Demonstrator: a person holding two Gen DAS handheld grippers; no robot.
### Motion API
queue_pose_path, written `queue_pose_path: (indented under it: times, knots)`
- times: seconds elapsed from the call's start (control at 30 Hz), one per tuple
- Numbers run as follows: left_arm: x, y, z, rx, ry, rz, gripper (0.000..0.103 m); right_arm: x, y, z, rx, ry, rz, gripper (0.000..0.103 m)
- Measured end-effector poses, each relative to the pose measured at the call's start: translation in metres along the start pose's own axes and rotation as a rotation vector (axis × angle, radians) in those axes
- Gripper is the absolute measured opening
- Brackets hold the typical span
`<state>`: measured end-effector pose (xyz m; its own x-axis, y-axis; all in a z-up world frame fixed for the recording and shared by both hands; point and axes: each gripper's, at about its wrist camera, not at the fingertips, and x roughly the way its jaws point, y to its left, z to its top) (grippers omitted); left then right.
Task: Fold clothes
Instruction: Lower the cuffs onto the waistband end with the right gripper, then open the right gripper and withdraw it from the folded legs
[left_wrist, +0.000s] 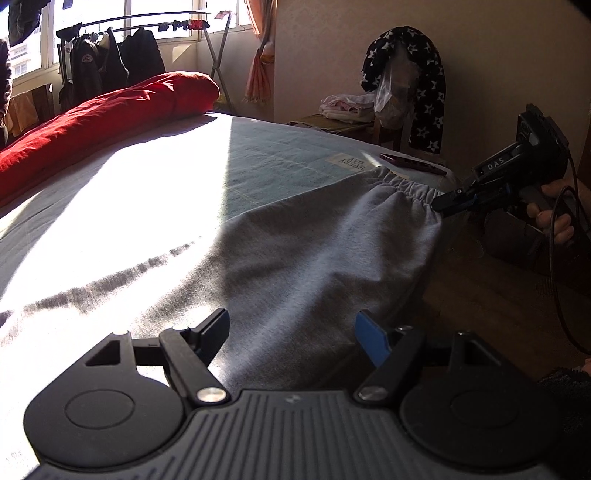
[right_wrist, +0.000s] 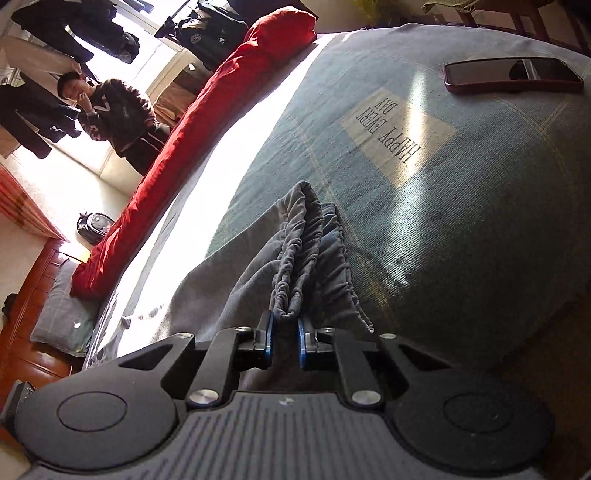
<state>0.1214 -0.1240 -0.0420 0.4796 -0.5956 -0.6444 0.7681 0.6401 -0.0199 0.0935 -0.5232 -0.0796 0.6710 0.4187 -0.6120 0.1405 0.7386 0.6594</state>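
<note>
Grey trousers (left_wrist: 314, 251) lie spread on the bed, their elastic waistband (left_wrist: 402, 186) at the far right near the bed's edge. My left gripper (left_wrist: 291, 317) hovers open over the near part of the cloth, with nothing between its fingers. My right gripper (left_wrist: 441, 205), held in a hand, is at the waistband's right end. In the right wrist view the gathered waistband (right_wrist: 295, 258) is bunched between the blue pads, and the right gripper (right_wrist: 285, 321) is shut on it. The rest of the trousers (right_wrist: 229, 280) trails to the left.
The bed (left_wrist: 277, 155) has a blue-green cover with a printed label. A rolled red duvet (left_wrist: 110, 107) lies along its far side. A phone (right_wrist: 513, 75) rests by the waistband. A chair with a star-patterned garment (left_wrist: 424, 81) and folded clothes (left_wrist: 347, 107) stand behind. A person (right_wrist: 122, 114) stands by the window.
</note>
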Motion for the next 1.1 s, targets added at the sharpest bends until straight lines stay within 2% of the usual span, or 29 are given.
queue_pose_path:
  times: [0.07, 0.2, 0.33, 0.4, 0.47, 0.57, 0.7, 0.73, 0.8, 0.97, 1.1]
  knots:
    - [0.002, 0.001, -0.001, -0.004, 0.008, 0.0, 0.076, 0.005, -0.003, -0.001, -0.006, 0.033, -0.06, 0.017]
    - [0.003, 0.004, -0.004, -0.004, 0.026, 0.013, 0.076, 0.007, 0.002, -0.002, -0.052, 0.062, -0.157, 0.029]
    - [0.001, 0.013, -0.005, -0.019, 0.027, 0.033, 0.076, -0.011, 0.032, 0.002, -0.183, 0.012, -0.216, 0.033]
    - [0.001, 0.018, -0.004, -0.032, 0.028, 0.043, 0.076, -0.018, 0.054, 0.005, -0.27, -0.036, -0.211, 0.04]
    - [0.006, 0.025, -0.005, -0.052, 0.036, 0.049, 0.076, -0.015, 0.074, 0.007, -0.337, -0.056, -0.168, 0.045]
    - [0.013, 0.035, -0.005, -0.082, 0.048, 0.058, 0.076, 0.012, 0.094, 0.008, -0.388, -0.012, -0.097, 0.045]
    - [0.021, 0.06, -0.02, -0.164, 0.103, 0.108, 0.076, 0.059, 0.097, 0.004, -0.433, 0.078, -0.155, 0.045]
    - [0.019, 0.066, -0.025, -0.183, 0.108, 0.119, 0.076, 0.066, 0.094, 0.004, -0.429, 0.096, -0.2, 0.045]
    - [0.008, 0.076, -0.029, -0.212, 0.091, 0.105, 0.076, 0.073, 0.094, 0.005, -0.444, 0.103, -0.222, 0.045]
    - [-0.01, 0.084, -0.011, -0.186, 0.015, 0.075, 0.08, 0.086, 0.14, 0.01, -0.534, 0.057, -0.087, 0.045]
    - [-0.002, 0.093, -0.002, -0.219, -0.008, 0.025, 0.08, 0.125, 0.192, 0.011, -0.62, 0.126, 0.053, 0.045]
